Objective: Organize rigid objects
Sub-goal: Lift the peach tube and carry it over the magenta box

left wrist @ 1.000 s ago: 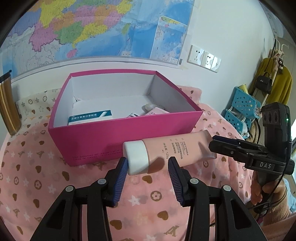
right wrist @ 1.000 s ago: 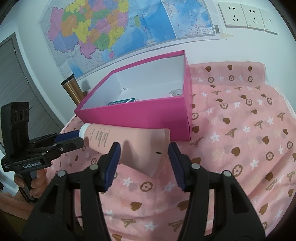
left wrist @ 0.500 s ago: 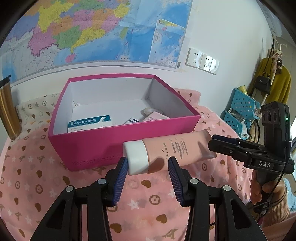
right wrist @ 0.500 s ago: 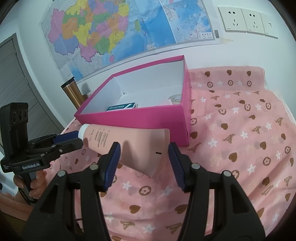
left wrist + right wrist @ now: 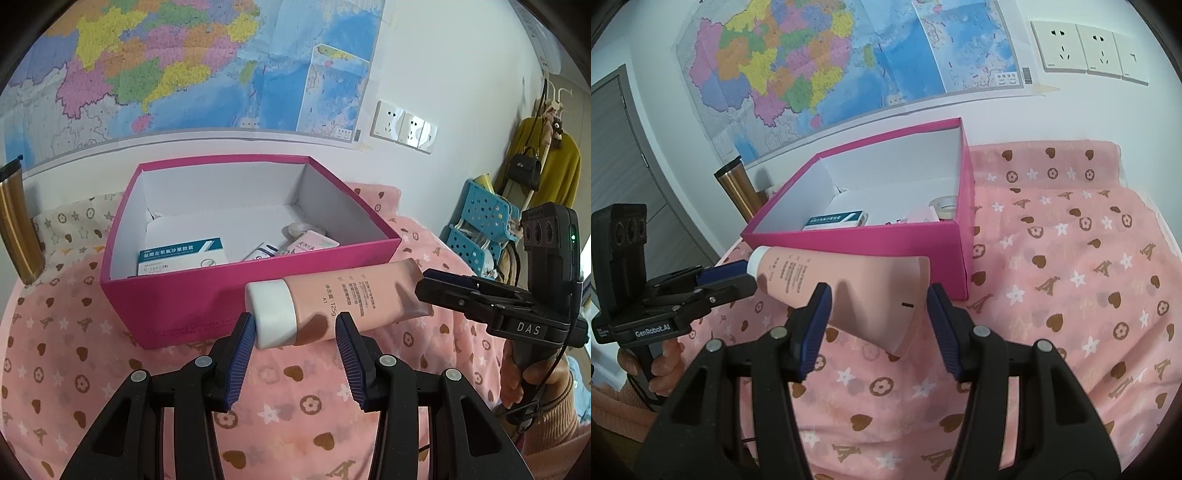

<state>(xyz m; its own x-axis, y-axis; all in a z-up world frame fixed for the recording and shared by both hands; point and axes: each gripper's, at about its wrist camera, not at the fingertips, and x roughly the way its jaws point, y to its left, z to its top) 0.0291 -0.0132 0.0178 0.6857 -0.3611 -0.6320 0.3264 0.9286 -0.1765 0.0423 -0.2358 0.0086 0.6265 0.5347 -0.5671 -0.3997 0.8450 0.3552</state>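
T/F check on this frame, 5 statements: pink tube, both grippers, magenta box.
1. The pink squeeze tube with the white cap is held off the cloth by both grippers. True.
2. The left gripper is at the tube's crimped end. False: it clamps the capped end; the right gripper has the flat crimped end.
3. The tube is already inside the magenta cardboard box. False: it is outside, in front of the near wall.
4. A white and teal medicine carton lies in the box. True.
5. The box has a lid on. False: it is open-topped.
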